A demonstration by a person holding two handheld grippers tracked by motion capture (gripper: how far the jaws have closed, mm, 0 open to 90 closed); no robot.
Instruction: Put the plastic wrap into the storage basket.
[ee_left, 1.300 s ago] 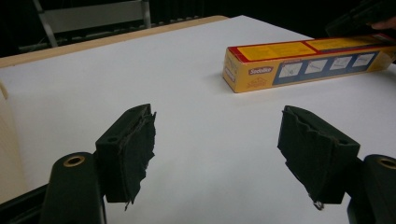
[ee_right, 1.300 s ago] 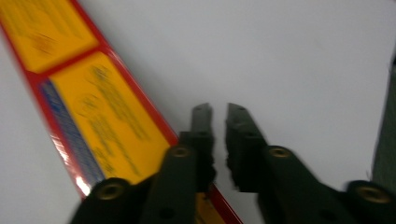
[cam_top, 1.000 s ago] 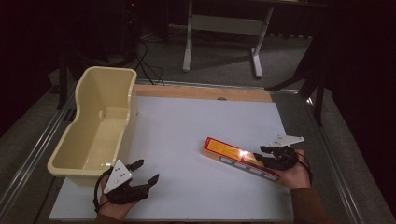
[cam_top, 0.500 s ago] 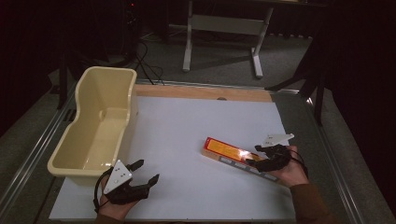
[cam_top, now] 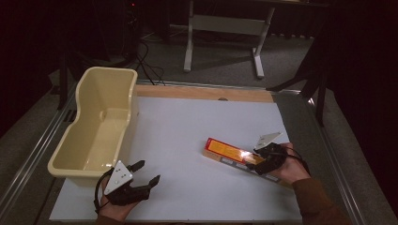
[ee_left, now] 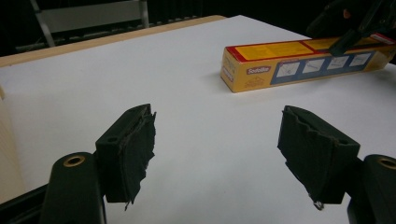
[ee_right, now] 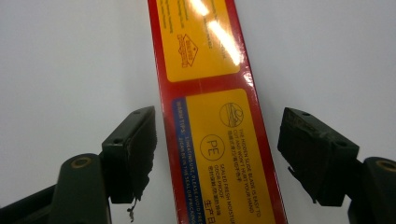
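Lying flat: one box (cam_top: 233, 155), one tub (cam_top: 96, 123), two claws.

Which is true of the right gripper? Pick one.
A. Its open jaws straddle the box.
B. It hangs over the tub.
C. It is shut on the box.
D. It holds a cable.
A: in the right gripper view the right gripper has a jaw on each side of the box, with gaps between.
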